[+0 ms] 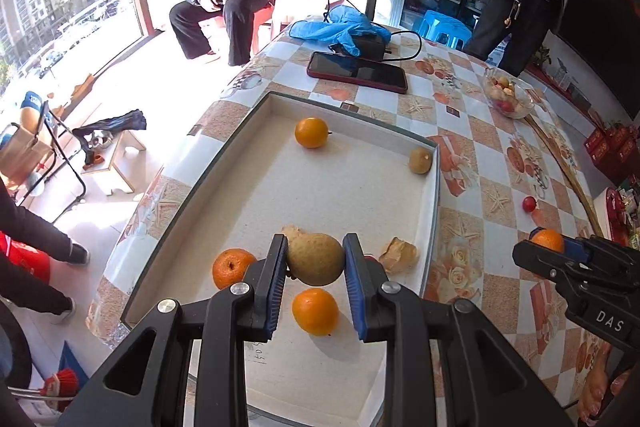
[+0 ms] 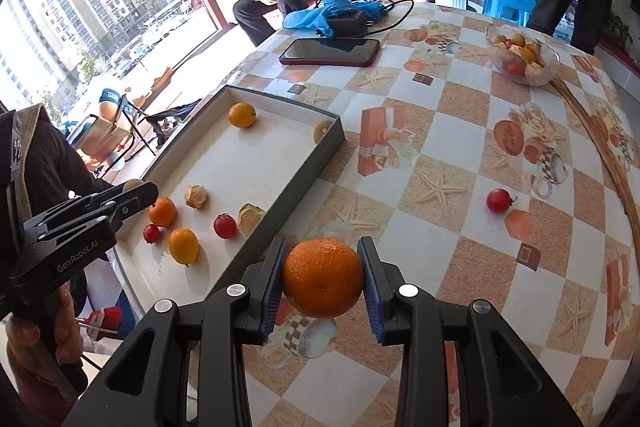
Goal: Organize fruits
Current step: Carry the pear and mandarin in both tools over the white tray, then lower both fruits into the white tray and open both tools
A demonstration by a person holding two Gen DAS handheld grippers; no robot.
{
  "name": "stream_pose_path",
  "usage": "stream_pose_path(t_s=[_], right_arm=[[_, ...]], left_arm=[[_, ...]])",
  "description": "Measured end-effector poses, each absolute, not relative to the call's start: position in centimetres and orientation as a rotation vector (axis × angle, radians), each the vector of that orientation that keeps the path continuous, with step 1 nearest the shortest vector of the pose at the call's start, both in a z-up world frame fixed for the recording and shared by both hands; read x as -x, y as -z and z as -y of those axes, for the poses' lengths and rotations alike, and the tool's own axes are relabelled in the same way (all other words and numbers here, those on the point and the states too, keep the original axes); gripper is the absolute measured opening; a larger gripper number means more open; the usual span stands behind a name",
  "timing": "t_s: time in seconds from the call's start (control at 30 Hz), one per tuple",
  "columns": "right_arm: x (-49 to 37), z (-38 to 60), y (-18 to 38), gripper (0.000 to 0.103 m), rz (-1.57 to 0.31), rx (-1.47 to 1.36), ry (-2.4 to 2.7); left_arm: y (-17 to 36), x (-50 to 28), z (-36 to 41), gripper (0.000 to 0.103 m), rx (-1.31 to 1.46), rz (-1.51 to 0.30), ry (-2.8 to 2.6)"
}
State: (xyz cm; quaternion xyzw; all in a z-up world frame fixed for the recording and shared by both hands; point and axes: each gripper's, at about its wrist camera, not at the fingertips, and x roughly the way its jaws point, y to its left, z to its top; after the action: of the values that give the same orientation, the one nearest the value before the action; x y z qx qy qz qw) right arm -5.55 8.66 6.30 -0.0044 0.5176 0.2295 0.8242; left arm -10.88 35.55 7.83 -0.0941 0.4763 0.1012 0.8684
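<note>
My left gripper (image 1: 316, 245) is shut on a tan, pear-like fruit (image 1: 316, 265), held above the near end of the white tray (image 1: 434, 195). In the tray lie several mandarins such as one under my jaws (image 1: 315, 311), husked fruits (image 1: 398, 254) and a tan fruit (image 1: 420, 159) in the far corner. My right gripper (image 2: 324, 247) is shut on a large orange mandarin (image 2: 323, 279), above the tablecloth just right of the tray (image 2: 326, 147). One small red fruit (image 2: 499, 200) lies loose on the table. Each gripper shows in the other's view.
A glass bowl (image 2: 548, 65) of mixed fruit stands at the back right. A phone (image 2: 330, 51), a charger and a blue cloth (image 2: 320, 13) lie behind the tray. One person sits by the window and another stands at the back right. The table edge runs along the tray's left side.
</note>
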Motion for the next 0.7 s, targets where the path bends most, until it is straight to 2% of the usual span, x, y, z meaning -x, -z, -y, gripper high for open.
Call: stream_pose_path(t_s=[0.3,0.63,0.67,0.7], right_arm=[[1.4,-16.9,-4.8,0.037,-1.176,0.056,-0.563],[0.6,-19.9,-1.5,0.037,-1.246,0.238,-0.517],[0.6,-19.9,-1.4,0.037,-1.249,0.237,-0.517],[0.5,-19.9,-1.3,0.037,-1.256,0.232,-0.516]], left_arm=[[-4.6,9.3,-37.9,0.031,0.218,-1.065,-0.271],[-2.9,8.3,-37.8,0.031,0.181,-1.091,-0.283],[-2.9,8.3,-37.8,0.034,0.186,-1.091,-0.276],[-2.9,8.3,-37.8,0.040,0.190,-1.088,-0.267]])
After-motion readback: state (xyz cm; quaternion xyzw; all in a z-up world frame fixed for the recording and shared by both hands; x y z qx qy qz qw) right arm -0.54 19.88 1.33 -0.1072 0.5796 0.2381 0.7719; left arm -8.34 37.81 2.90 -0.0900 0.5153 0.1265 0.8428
